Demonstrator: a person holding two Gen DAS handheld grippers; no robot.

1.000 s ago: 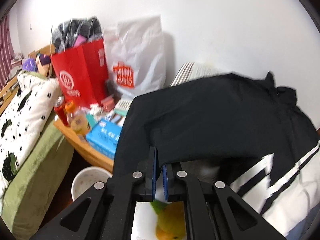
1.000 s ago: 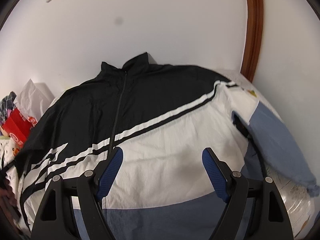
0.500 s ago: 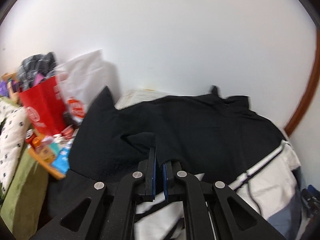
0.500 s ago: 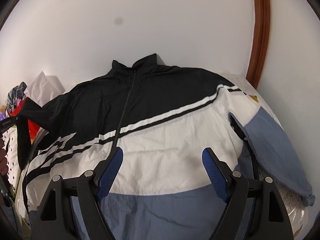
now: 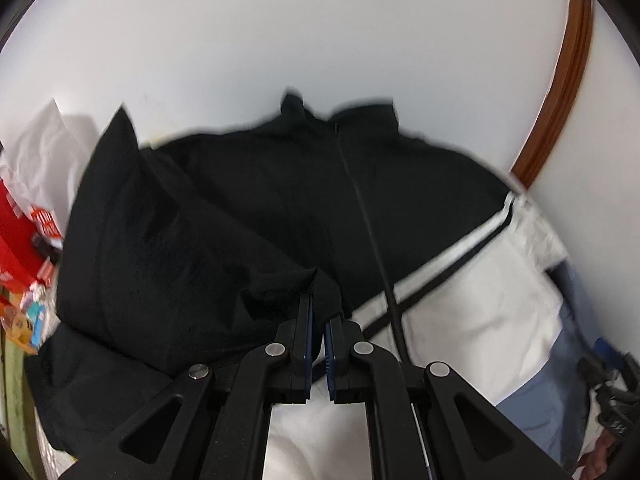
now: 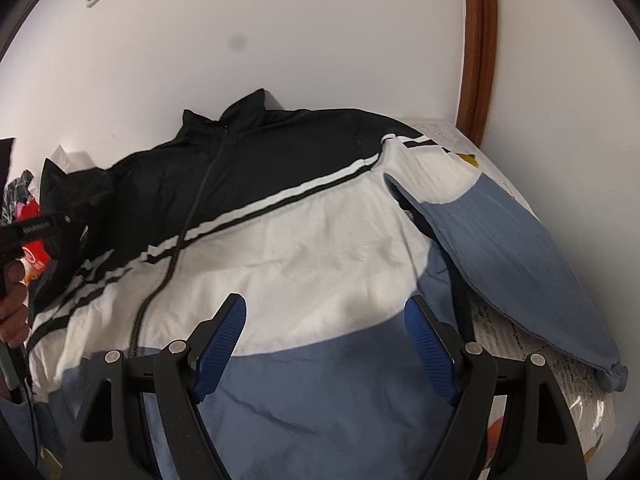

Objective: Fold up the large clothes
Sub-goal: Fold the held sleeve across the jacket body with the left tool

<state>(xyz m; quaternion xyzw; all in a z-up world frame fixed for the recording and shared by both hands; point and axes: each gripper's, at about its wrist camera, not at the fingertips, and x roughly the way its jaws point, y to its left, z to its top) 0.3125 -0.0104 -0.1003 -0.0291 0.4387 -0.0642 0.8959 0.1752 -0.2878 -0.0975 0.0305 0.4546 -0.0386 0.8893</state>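
Note:
A large zip jacket [image 6: 320, 248], black on top, white in the middle and blue at the hem, lies face up on a table against the wall. My left gripper [image 5: 318, 312] is shut on the black left sleeve [image 5: 168, 256] and holds it lifted over the jacket's chest. The same sleeve shows at the left in the right wrist view [image 6: 76, 196]. My right gripper [image 6: 326, 320] is open and empty above the blue hem. The blue right sleeve [image 6: 516, 248] lies spread out to the right.
A red bag [image 5: 16, 240] and a white plastic bag [image 5: 36, 156] stand on a cluttered stand to the left. A brown door frame [image 6: 478, 52] runs up the wall at the right. A printed table cover [image 6: 508, 332] shows under the right sleeve.
My left gripper has carried the black sleeve from the left side up and rightward over the jacket's body. My right gripper has stayed open and edged a little closer to the jacket.

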